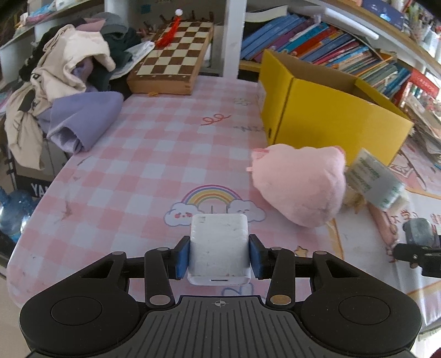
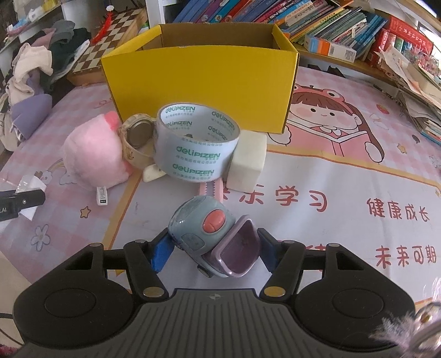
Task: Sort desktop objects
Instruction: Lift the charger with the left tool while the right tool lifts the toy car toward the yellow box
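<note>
White charger block (image 1: 219,245): rigid, light, smooth-sided; clamped flat-faced by left gripper (image 1: 219,254). Toy car (image 2: 212,236): hard, rounded, slippery; clamped across body by right gripper (image 2: 213,250).

Crowded bookshelf (image 2: 330,22) behind desk (image 1: 154,154); clothes heap (image 1: 63,68) left.

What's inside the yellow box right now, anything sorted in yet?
The right wrist view shows only the upper inner walls of the yellow box, bare brown cardboard. Its front wall hides the floor, so anything lying inside cannot be seen. The left wrist view shows no contents either.
</note>
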`<state>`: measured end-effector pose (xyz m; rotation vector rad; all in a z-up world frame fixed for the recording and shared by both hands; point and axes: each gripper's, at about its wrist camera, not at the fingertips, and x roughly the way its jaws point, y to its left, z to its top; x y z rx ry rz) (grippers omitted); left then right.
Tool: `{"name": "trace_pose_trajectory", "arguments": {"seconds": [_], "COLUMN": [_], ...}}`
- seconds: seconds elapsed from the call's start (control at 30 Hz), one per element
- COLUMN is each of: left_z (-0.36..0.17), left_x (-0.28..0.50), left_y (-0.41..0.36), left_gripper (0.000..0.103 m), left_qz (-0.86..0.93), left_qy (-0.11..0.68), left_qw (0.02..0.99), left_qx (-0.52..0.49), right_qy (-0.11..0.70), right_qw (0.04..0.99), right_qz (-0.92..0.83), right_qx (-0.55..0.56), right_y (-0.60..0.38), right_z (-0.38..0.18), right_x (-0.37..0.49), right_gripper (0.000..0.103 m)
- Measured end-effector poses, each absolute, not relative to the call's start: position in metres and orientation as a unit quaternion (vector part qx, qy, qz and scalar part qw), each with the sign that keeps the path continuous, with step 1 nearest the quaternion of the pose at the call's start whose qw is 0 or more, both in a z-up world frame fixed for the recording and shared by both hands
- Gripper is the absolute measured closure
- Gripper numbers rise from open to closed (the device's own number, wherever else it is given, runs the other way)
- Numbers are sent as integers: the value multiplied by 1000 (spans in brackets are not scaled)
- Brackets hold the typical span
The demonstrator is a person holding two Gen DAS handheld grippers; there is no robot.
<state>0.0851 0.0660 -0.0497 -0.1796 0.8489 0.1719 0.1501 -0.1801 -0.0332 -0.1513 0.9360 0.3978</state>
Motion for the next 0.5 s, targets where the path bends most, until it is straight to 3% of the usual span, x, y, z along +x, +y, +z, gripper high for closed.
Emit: {"name": "trace_pose_trajectory", "arguments": {"seconds": [0.5], "left_z": [-23], "left_x": [69], "left_y": [51], "left_gripper": [62], "left_qz": [37], "left_qy": [372], "left_qw": [925], "left_qx": [-68], "right_qy": [409], "right_qw": [883], "right_qz": [213], "right_qx": [-89], "right_y": [-170], "right_z": [-14], "right_x": [123], "right_gripper": [41]}}
